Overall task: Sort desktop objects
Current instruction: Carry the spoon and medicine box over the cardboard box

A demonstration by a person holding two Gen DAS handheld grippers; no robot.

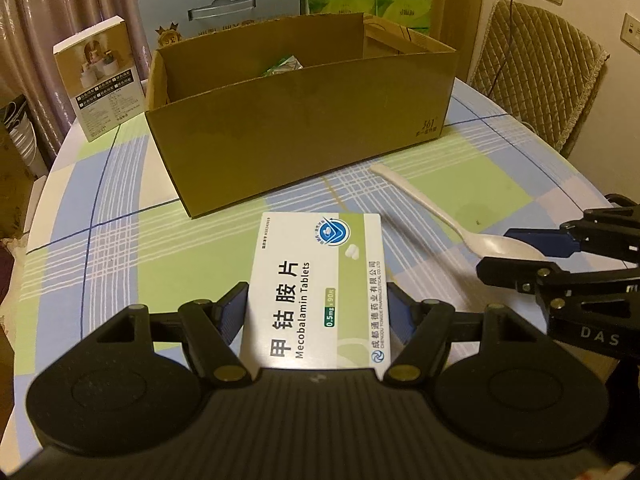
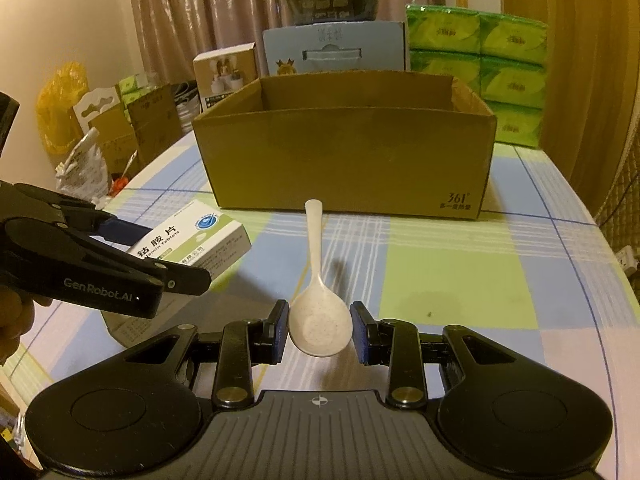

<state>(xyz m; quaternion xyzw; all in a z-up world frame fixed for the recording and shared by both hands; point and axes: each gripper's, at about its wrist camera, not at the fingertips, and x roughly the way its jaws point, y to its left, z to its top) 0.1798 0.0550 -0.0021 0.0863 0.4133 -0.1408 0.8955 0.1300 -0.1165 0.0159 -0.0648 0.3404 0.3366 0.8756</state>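
My left gripper is shut on a white-and-green Mecobalamin tablet box, pads pressed on both long sides; the box also shows in the right wrist view, lifted off the table. My right gripper straddles the bowl of a white plastic spoon, whose handle points toward the carton. The left pad touches the bowl; a small gap shows at the right pad. In the left wrist view the spoon lies with my right gripper around its bowl. An open brown cardboard carton stands behind them, also in the right wrist view.
A green wrapper lies inside the carton. A small product box stands left of the carton, a blue carton and green tissue packs behind it. A padded chair stands at right. The checked tablecloth covers the round table.
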